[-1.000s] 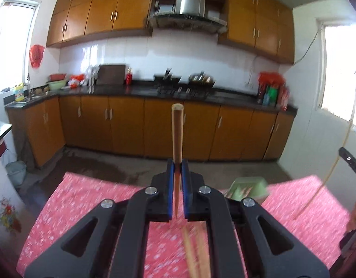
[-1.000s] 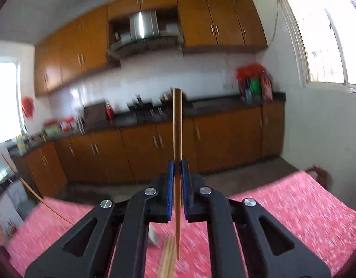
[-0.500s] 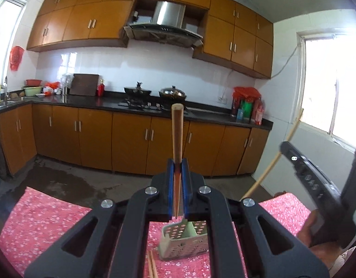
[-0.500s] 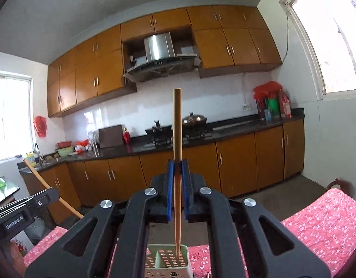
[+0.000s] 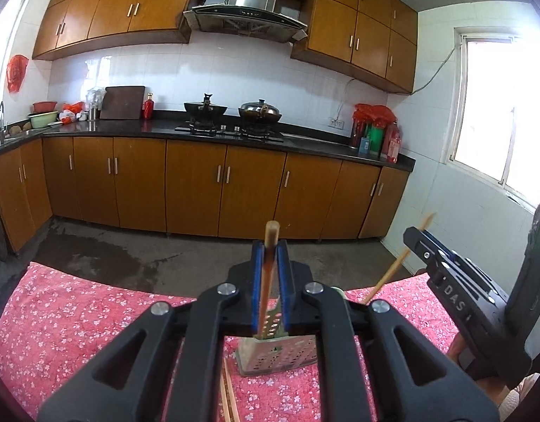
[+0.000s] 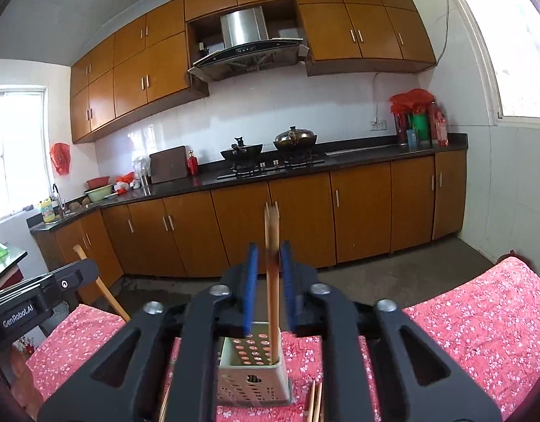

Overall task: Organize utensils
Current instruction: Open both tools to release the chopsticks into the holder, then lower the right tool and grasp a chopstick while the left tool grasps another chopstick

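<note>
A pale green perforated utensil holder (image 5: 277, 355) (image 6: 252, 372) stands on the red floral tablecloth (image 5: 76, 323). My left gripper (image 5: 269, 281) has its blue pads slightly parted around a wooden chopstick (image 5: 268, 270) that stands loosely between them, its lower end in the holder. My right gripper (image 6: 269, 288) is open; a blurred chopstick (image 6: 272, 274) stands between its spread pads, apart from both, reaching down into the holder. The right gripper (image 5: 456, 281) also shows at the right of the left wrist view.
Loose chopsticks lie on the cloth beside the holder (image 5: 229, 397) (image 6: 315, 404). The table's far edge (image 5: 94, 281) drops to a concrete floor. Wooden kitchen cabinets (image 5: 199, 183) and a counter with a stove stand beyond.
Both grippers lowered their chopsticks over the holder and opened. The chopsticks have slid down between the pads into the holder; the right one is blurred by motion.
</note>
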